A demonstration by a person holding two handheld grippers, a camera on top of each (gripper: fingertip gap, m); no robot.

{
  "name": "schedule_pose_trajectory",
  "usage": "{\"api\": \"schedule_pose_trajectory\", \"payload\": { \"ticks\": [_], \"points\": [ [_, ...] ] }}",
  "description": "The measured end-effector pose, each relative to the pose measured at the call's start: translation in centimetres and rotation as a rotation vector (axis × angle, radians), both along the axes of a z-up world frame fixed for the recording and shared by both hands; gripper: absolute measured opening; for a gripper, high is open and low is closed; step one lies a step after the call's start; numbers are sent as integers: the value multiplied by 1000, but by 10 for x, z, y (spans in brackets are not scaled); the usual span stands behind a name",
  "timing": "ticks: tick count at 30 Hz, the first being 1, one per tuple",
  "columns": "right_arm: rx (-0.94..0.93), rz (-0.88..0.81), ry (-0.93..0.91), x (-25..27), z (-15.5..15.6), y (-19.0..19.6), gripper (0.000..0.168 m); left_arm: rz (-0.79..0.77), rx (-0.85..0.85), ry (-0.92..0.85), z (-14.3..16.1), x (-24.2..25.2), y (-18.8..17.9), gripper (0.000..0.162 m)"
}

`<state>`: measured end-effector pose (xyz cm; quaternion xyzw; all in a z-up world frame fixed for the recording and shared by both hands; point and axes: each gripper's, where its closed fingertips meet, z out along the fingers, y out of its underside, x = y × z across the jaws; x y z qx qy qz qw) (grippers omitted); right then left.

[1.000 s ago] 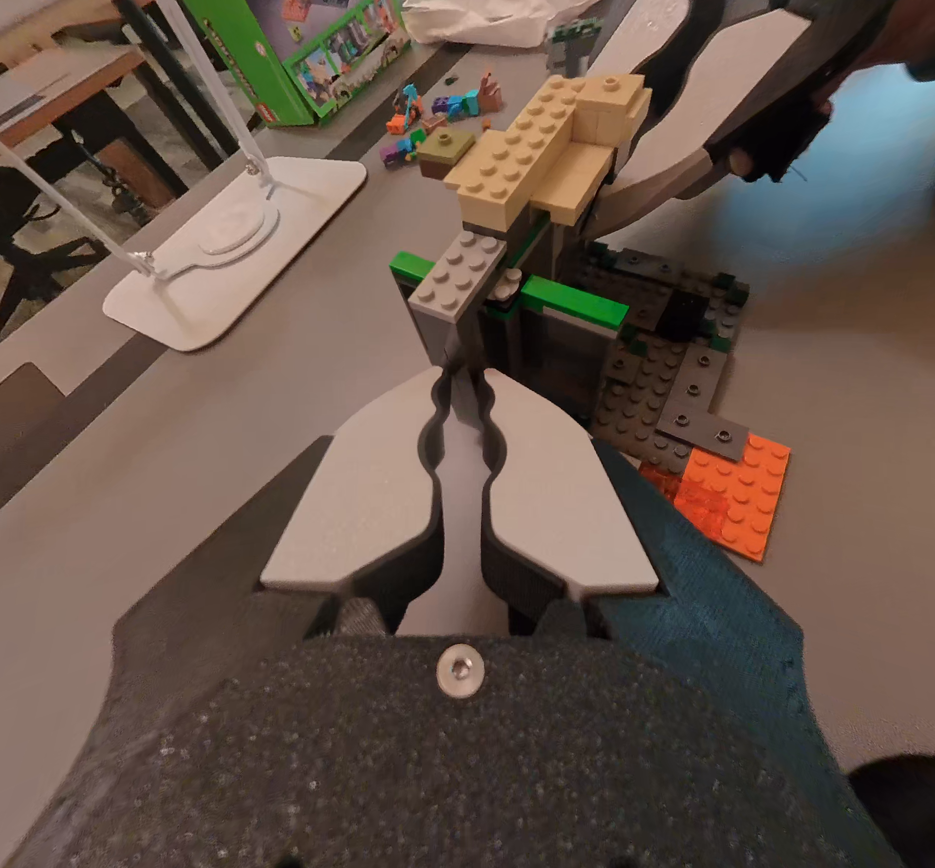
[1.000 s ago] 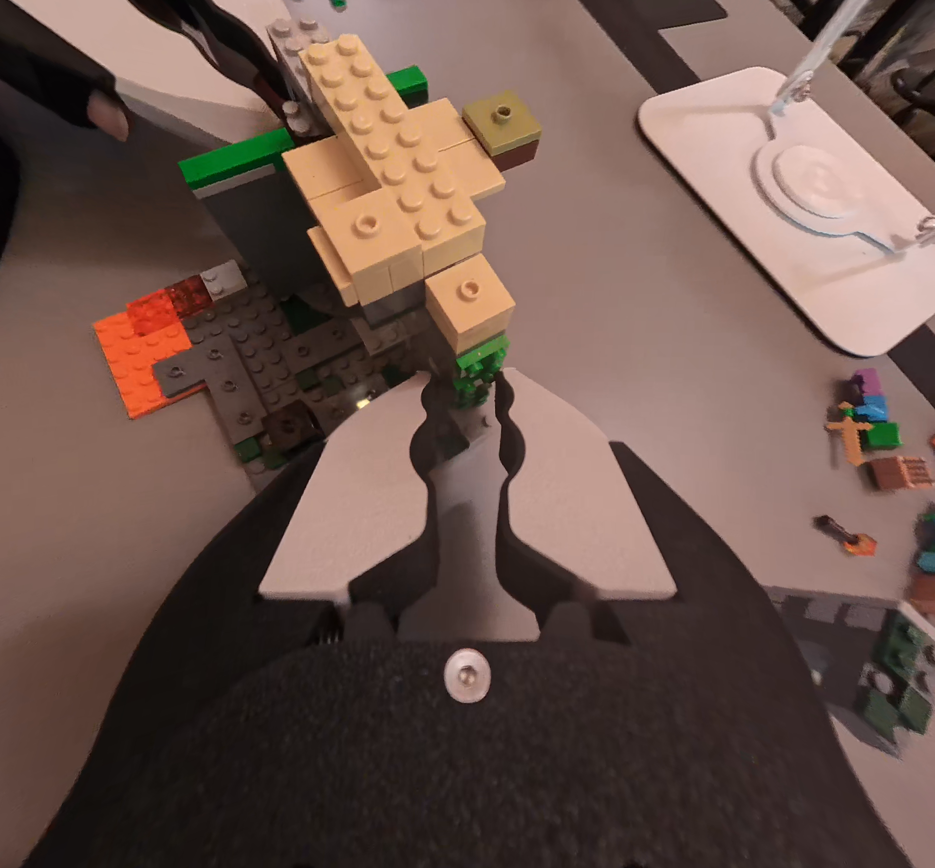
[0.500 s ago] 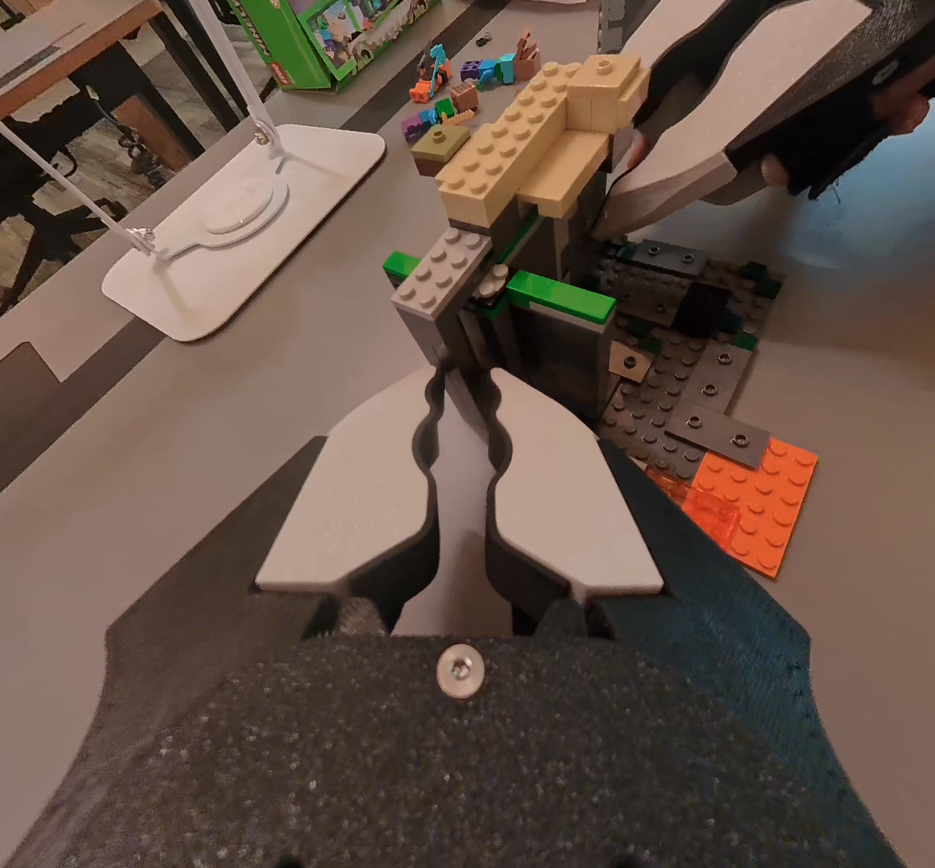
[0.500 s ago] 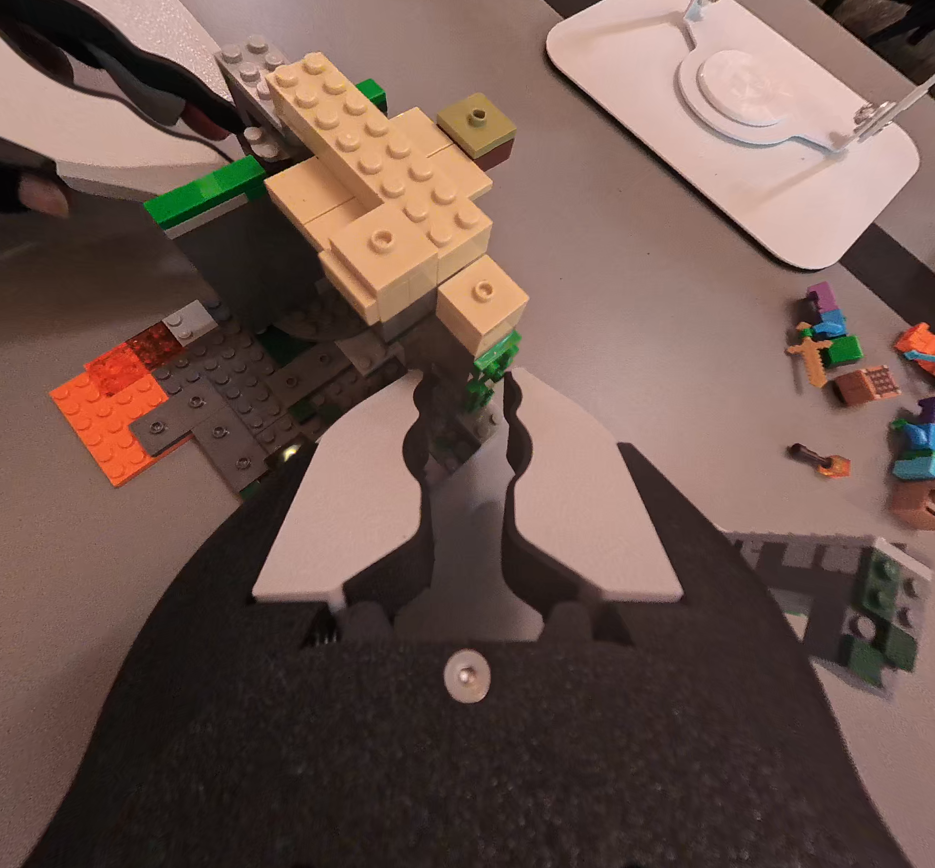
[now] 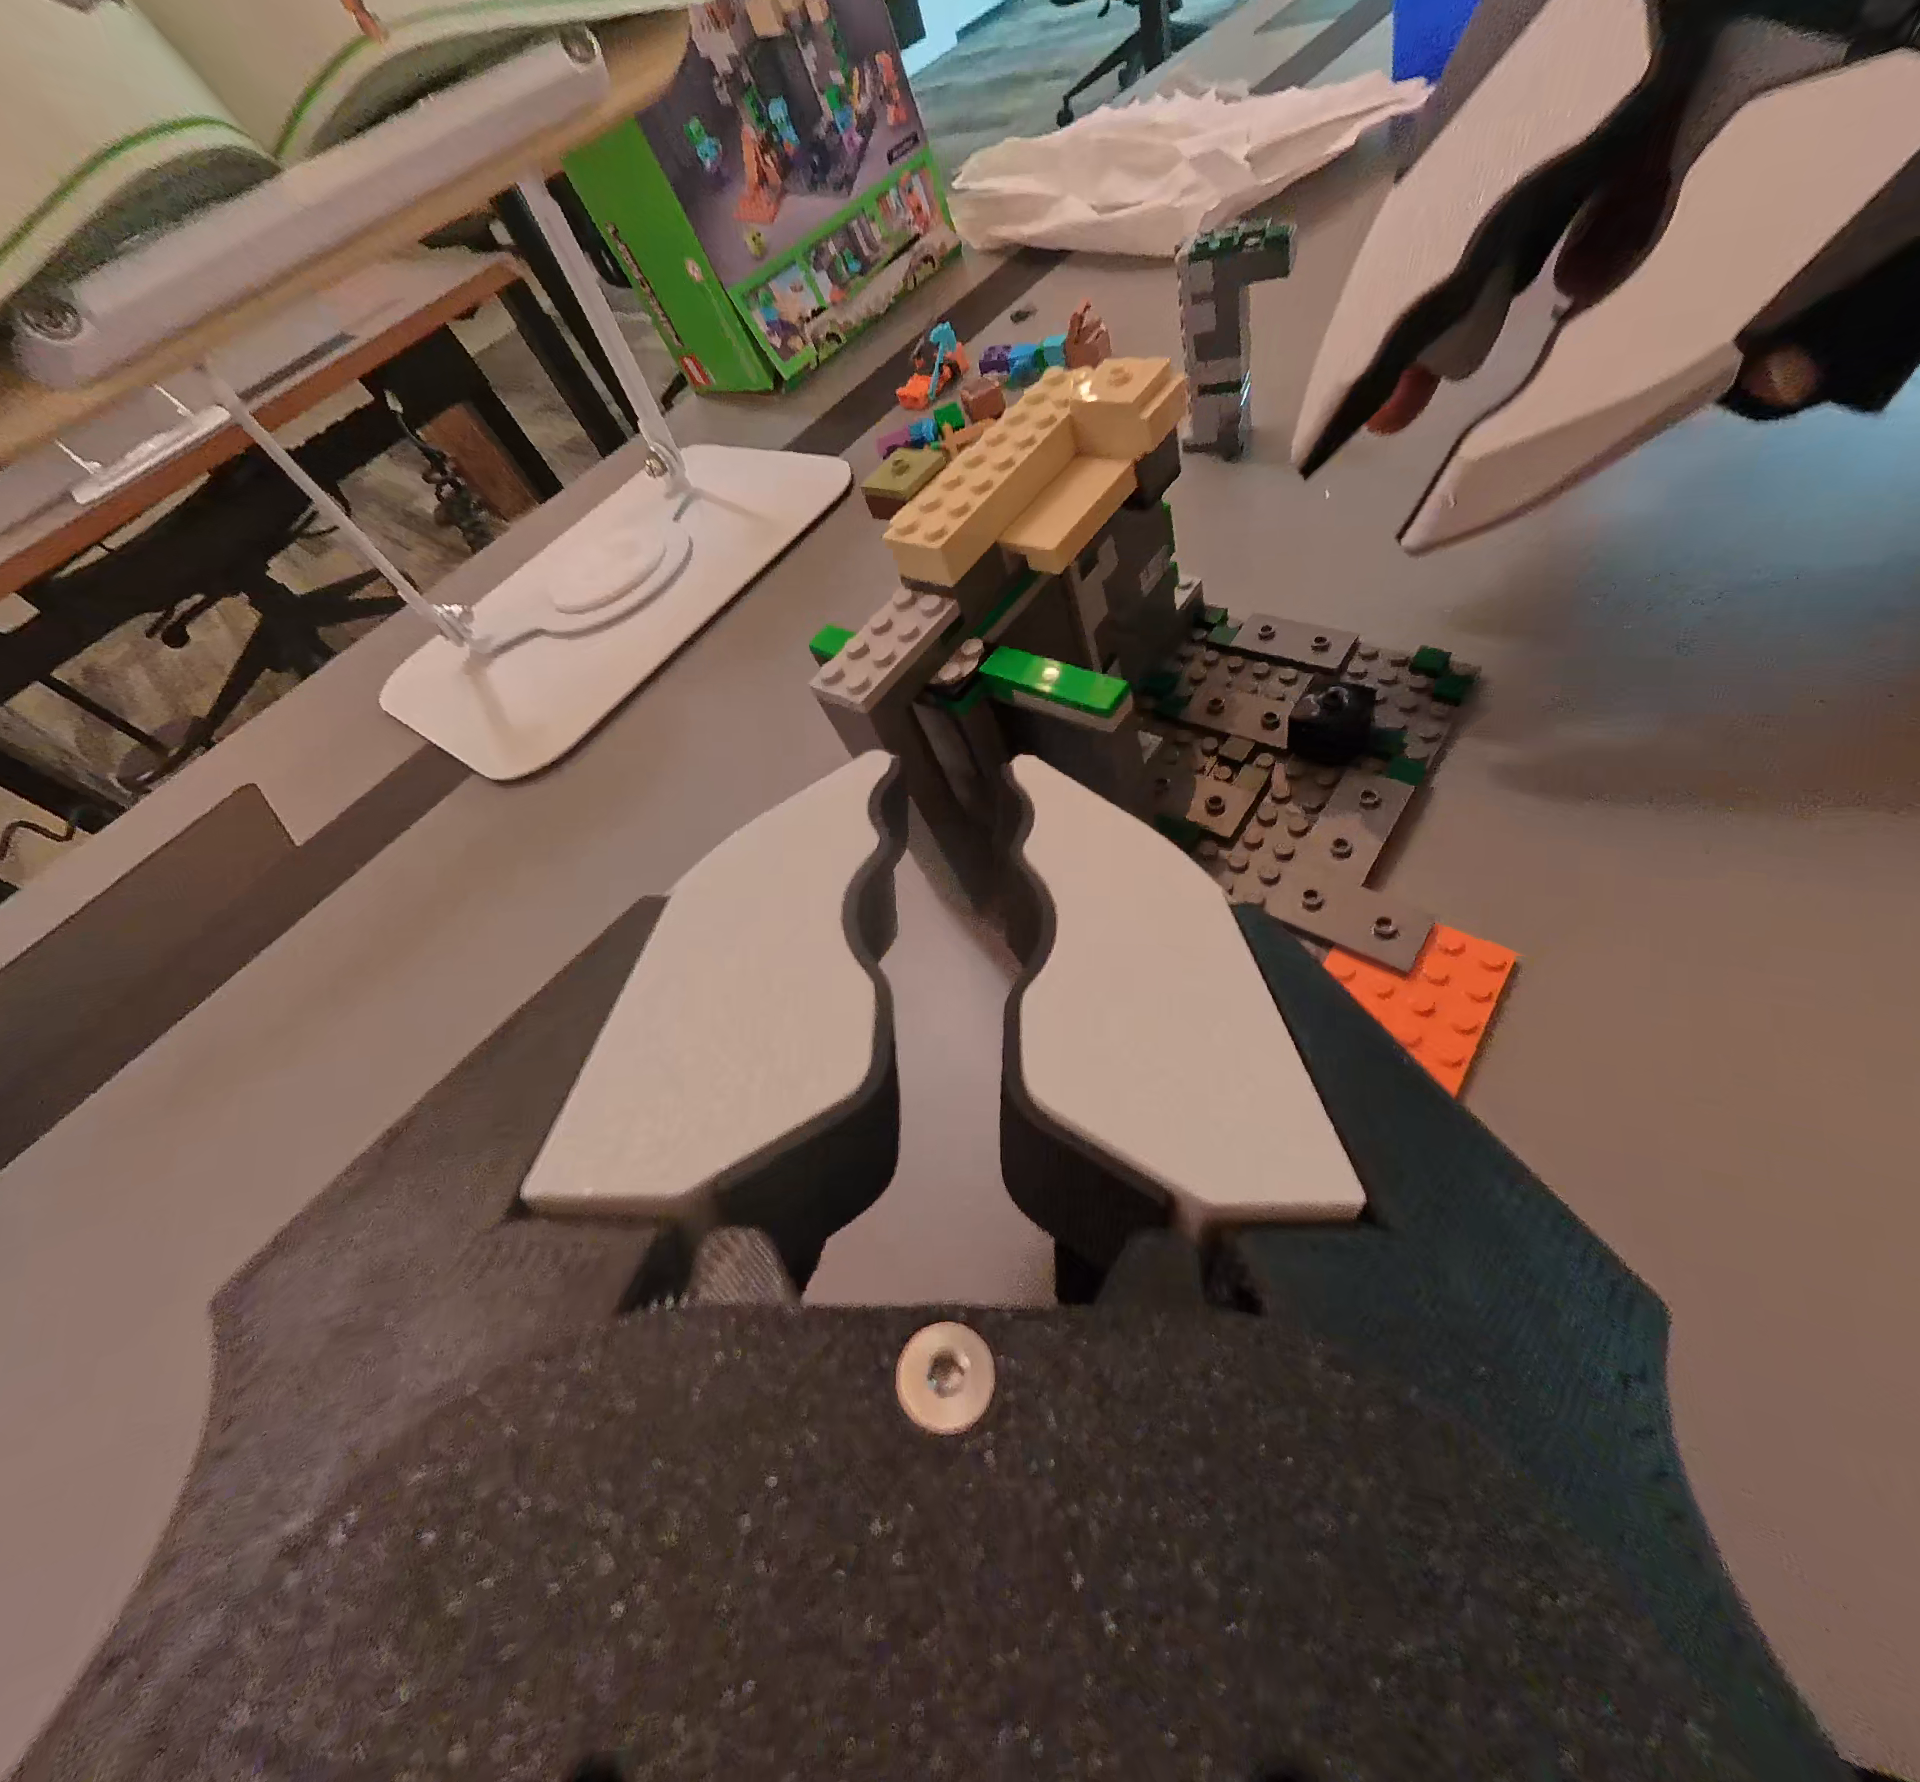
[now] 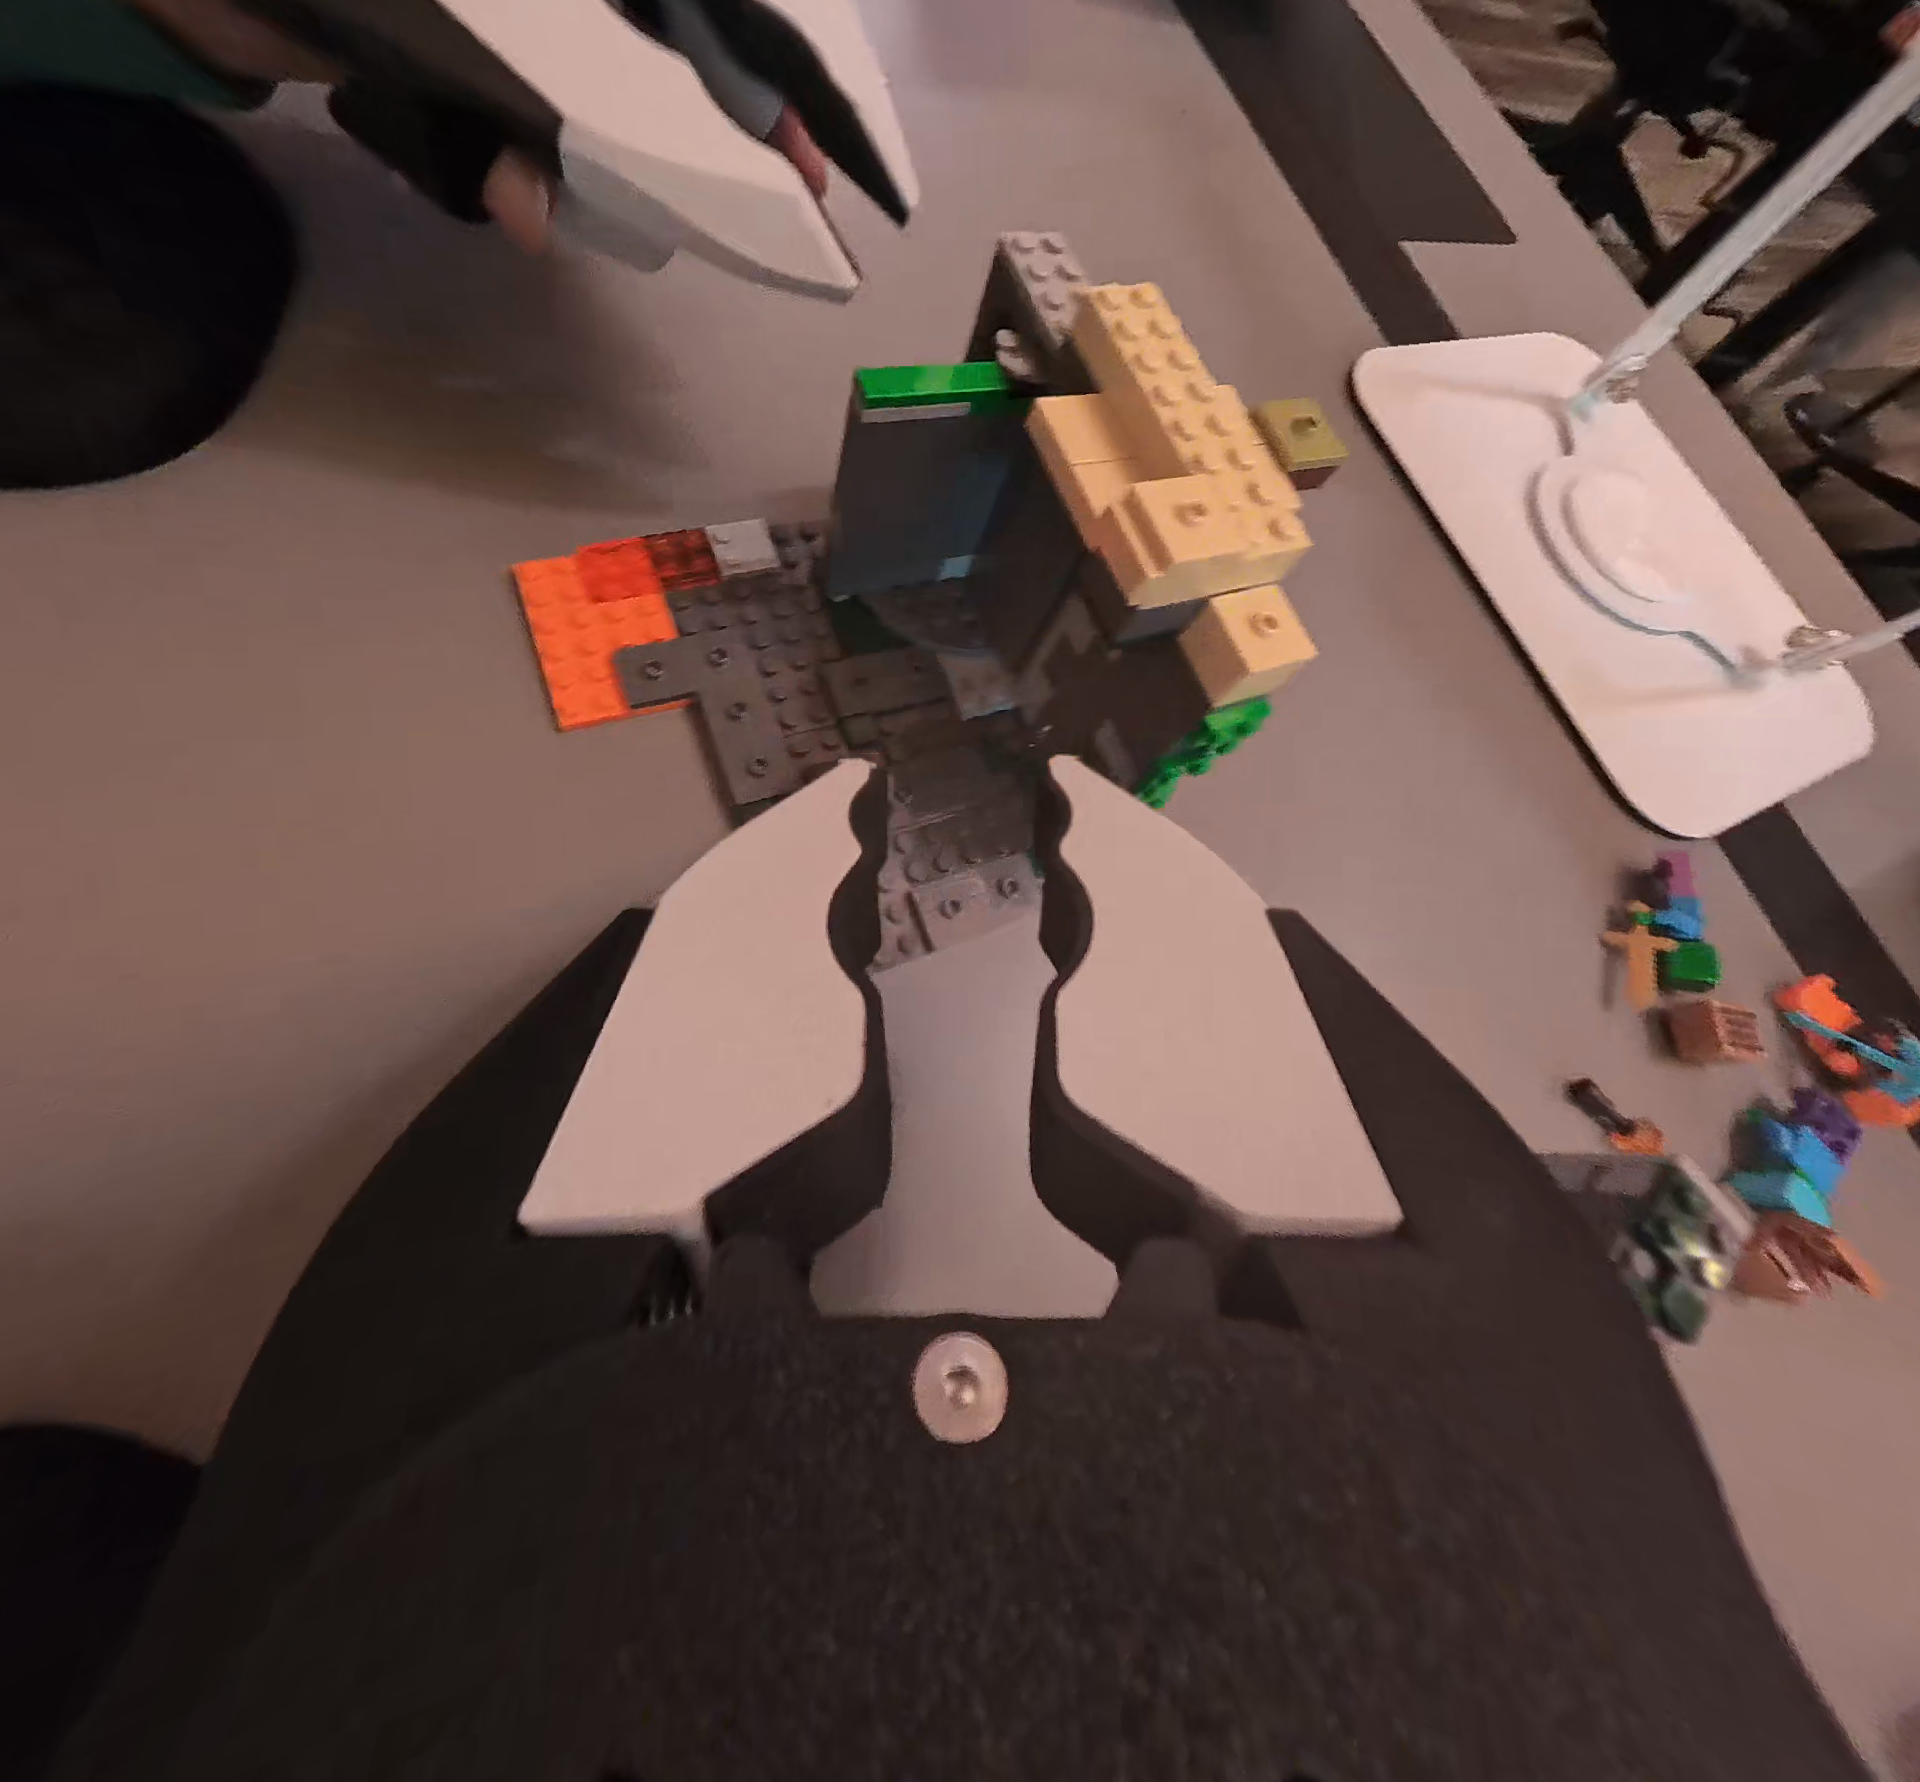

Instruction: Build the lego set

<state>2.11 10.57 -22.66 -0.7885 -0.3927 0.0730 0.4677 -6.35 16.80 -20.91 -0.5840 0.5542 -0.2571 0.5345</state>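
Both grippers off the lego build on the grey table

Nearest, the left gripper [image 5: 954,776] sits low with its jaws parted around the dark grey wall of the lego build [image 5: 1049,589], though no firm grip shows. The build stands on its dark grey baseplate [image 6: 769,662] with an orange corner. The right gripper [image 6: 958,782] hovers above, jaws apart, holding nothing. Beyond lie loose bricks [image 5: 987,371], a white stand base [image 5: 623,631], then the green set box [image 5: 790,174], closed, its contents unseen.
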Motion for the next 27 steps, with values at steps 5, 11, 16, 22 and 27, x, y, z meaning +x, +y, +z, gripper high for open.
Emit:
{"api": "schedule_pose_trajectory", "payload": {
  "ticks": [5, 11, 16, 22, 27],
  "points": [
    [22, -34, 1, 10, -5, -4, 26, 21, 32, -45, 10, 4, -9, 16],
    [162, -222, 59, 57, 17, -4, 26, 51, 56, -66, 13, 6, -12, 15],
    [319, -472, 161, 117, 48, -2, 26, 73, 43, -86, 15, 3, -6, 15],
    [221, -645, 228, 149, 23, 11, 43, 87, 43, -91, 16, 1, -2, 14],
    [133, -707, 170, 150, -3, 32, 54, 79, 47, -83, 15, 2, -3, 14]
  ]
}}
